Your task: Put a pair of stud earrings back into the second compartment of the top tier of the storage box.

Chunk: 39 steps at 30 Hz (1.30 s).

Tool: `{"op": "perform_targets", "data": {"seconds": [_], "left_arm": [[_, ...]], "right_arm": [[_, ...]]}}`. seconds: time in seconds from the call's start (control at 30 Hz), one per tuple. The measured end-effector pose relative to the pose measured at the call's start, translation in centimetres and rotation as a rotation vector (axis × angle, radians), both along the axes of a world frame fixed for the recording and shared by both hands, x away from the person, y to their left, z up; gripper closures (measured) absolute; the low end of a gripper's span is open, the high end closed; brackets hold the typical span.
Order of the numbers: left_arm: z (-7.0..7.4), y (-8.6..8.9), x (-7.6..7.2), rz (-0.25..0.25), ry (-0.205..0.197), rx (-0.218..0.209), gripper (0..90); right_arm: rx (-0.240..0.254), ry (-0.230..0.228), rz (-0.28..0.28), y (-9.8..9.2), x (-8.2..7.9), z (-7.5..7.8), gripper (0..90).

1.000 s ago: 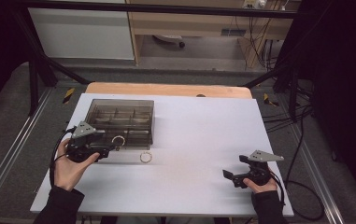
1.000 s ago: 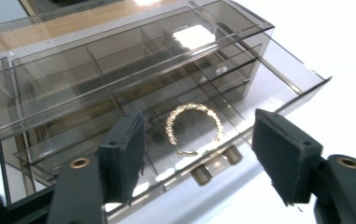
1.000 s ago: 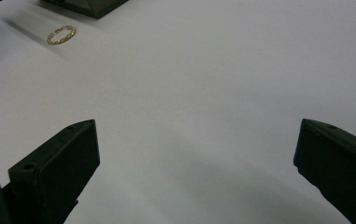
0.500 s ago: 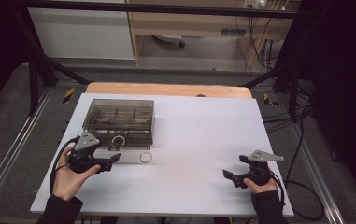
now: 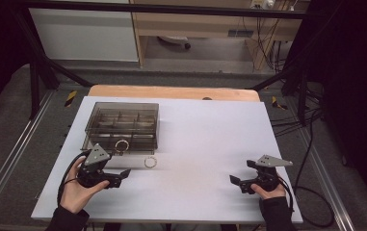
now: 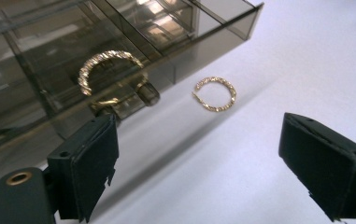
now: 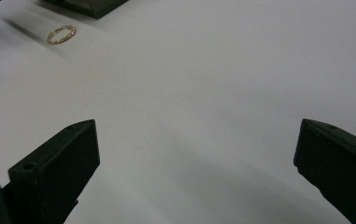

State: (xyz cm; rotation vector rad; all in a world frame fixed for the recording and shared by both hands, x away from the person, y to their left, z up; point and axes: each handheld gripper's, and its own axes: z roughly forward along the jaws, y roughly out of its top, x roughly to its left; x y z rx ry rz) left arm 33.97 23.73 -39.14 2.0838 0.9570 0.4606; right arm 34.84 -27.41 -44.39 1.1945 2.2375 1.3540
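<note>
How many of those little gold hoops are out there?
2. One gold hoop sits in the smoky box's front compartment; the other hoop lies on the white table beside it. Darker compartments may hide more.

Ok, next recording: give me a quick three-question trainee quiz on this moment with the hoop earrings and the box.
1. True or false: the left gripper grips an earring.
2. Where is the loose earring? A) in the box B) on the white table C) between the right gripper's jaws
3. What lies in the smoky clear box at its near wall?

Key: 1 false, its jaws stand open with nothing between them. 2 B. 3 the second gold hoop earring.
</note>
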Motion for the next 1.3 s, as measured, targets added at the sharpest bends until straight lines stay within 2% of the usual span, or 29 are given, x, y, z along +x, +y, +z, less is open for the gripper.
{"op": "perform_targets", "data": {"seconds": [0.4,0.67,1.1,1.3], "left_arm": [[-1.6,-1.8,-0.3,-0.048,0.043,0.025,11.8],[-2.0,-3.7,-0.3,-0.088,0.059,0.041,12.1],[-2.6,-6.4,0.7,-0.117,0.103,0.024,25.2],[-3.0,-7.5,1.4,-0.112,0.115,0.02,33.1]], "right_arm": [[-0.001,0.001,0.001,0.0,0.0,0.0,0.9],[-0.001,0.001,0.002,0.0,0.0,0.0,0.9],[-0.004,0.0,0.004,0.0,0.0,0.0,0.9],[-0.004,0.0,0.003,0.0,0.0,0.0,0.9]]}}
